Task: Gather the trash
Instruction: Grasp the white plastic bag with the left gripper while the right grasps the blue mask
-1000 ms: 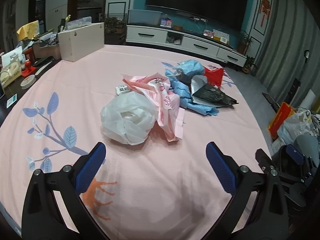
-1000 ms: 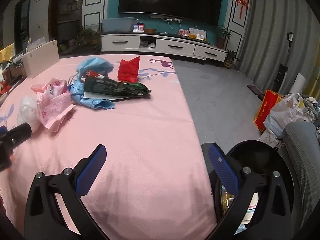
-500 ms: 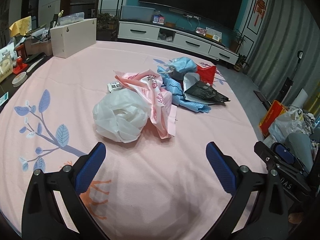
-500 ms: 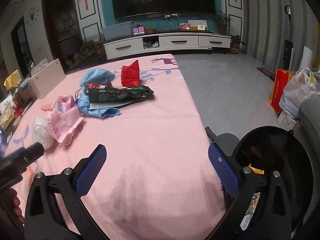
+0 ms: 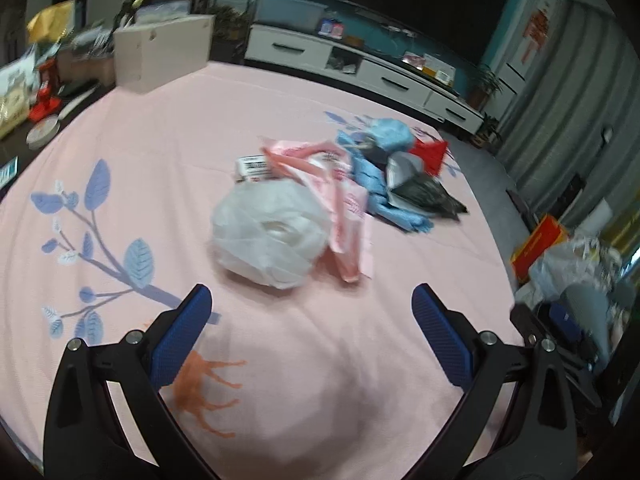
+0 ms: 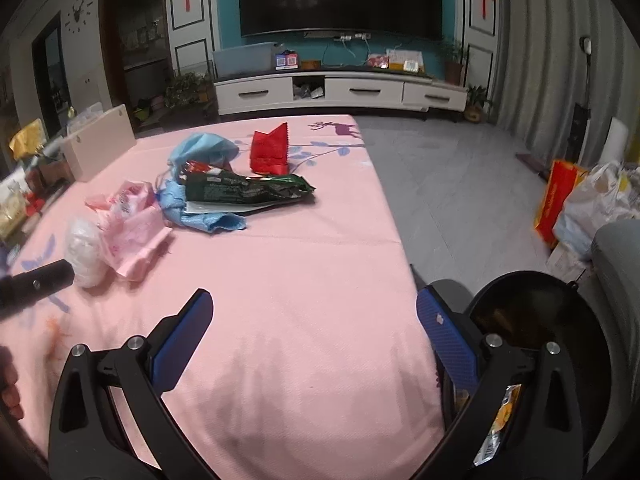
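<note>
Left gripper (image 5: 310,312) is spread wide and holds nothing, poised over the pink tablecloth (image 5: 168,152) with the crumpled white plastic bag (image 5: 272,236) dead ahead, just beyond its fingertips and nearest of the whole litter pile. Right gripper (image 6: 314,318) is equally wide and empty, but that white bag sits well off to its left, so I'd judge the left hand gets the first pick. Beside the right gripper, off the table's right edge, stands the black trash bin (image 6: 532,320), open-mouthed, with some wrappers showing low inside. Past the white bag lies the pink wrapper (image 5: 344,200), touching it. Beyond that, blue cloth-like scraps (image 5: 376,184) and the dark green snack packet (image 6: 248,190), its long axis running crosswise. Farthest from the white bag: the red packet (image 6: 270,152).
</note>
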A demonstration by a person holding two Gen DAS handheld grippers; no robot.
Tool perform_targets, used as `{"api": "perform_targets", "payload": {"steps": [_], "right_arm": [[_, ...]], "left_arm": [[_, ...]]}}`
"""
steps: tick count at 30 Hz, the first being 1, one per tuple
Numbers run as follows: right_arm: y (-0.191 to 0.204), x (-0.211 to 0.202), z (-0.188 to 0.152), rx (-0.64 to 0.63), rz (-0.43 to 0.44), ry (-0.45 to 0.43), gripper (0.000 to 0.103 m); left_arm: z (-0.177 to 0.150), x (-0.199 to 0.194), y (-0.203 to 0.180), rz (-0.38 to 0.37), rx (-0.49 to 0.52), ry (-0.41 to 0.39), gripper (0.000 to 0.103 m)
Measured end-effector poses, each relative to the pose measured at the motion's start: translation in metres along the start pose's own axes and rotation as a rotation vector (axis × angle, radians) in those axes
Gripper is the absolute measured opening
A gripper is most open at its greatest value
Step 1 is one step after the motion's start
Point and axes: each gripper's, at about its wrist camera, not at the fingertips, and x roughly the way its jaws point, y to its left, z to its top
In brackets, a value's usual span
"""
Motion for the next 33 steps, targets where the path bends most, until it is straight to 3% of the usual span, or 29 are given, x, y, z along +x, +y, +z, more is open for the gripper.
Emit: {"api": "perform_targets", "payload": {"steps": [4, 7, 9, 14, 17, 20, 22, 24, 26, 28, 29, 31, 33], "right_arm": [[-0.006, 0.007, 0.024, 0.097, 0.112, 0.071, 0.100], [0.004, 0.022, 0.048, 0.102, 0.183, 0.117, 0.100], [0.016, 0.033, 0.068, 0.084, 0.202, 0.141, 0.100], [0.054, 0.072, 0.120, 0.093, 0.278, 0.193, 0.100], [0.077, 0.100, 0.141, 0.086, 0.277, 0.225, 0.099], [0.099, 0.139, 0.153, 0.072, 0.226, 0.273, 0.097], [0.109, 0.161, 0.153, 0.060, 0.188, 0.304, 0.093], [0.115, 0.179, 0.147, 0.036, 0.145, 0.335, 0.088], [0.121, 0.190, 0.138, 0.006, 0.127, 0.365, 0.071], [0.124, 0.188, 0.134, -0.025, 0.101, 0.335, 0.059], [0.127, 0.184, 0.132, -0.053, 0.068, 0.319, 0.044], [0.128, 0.177, 0.130, -0.074, 0.074, 0.311, 0.030], [0.128, 0.165, 0.128, -0.086, 0.092, 0.292, 0.025]], "left_arm": [[0.022, 0.001, 0.031, -0.026, -0.142, -0.014, 0.100], [0.036, 0.014, 0.047, -0.087, -0.211, 0.026, 0.100], [0.044, 0.026, 0.055, -0.143, -0.233, 0.060, 0.100], [0.046, 0.048, 0.058, -0.147, -0.250, 0.104, 0.096], [0.045, 0.062, 0.054, -0.157, -0.271, 0.159, 0.083], [0.043, 0.073, 0.050, -0.098, -0.242, 0.176, 0.073], [0.043, 0.075, 0.050, -0.111, -0.248, 0.182, 0.061], [0.043, 0.073, 0.051, -0.132, -0.250, 0.184, 0.051], [0.044, 0.068, 0.053, -0.130, -0.253, 0.171, 0.044], [0.046, 0.061, 0.056, -0.132, -0.269, 0.148, 0.042], [0.048, 0.055, 0.059, -0.132, -0.281, 0.129, 0.042], [0.051, 0.046, 0.064, -0.124, -0.294, 0.098, 0.042], [0.053, 0.034, 0.072, -0.108, -0.309, 0.057, 0.042]]}}
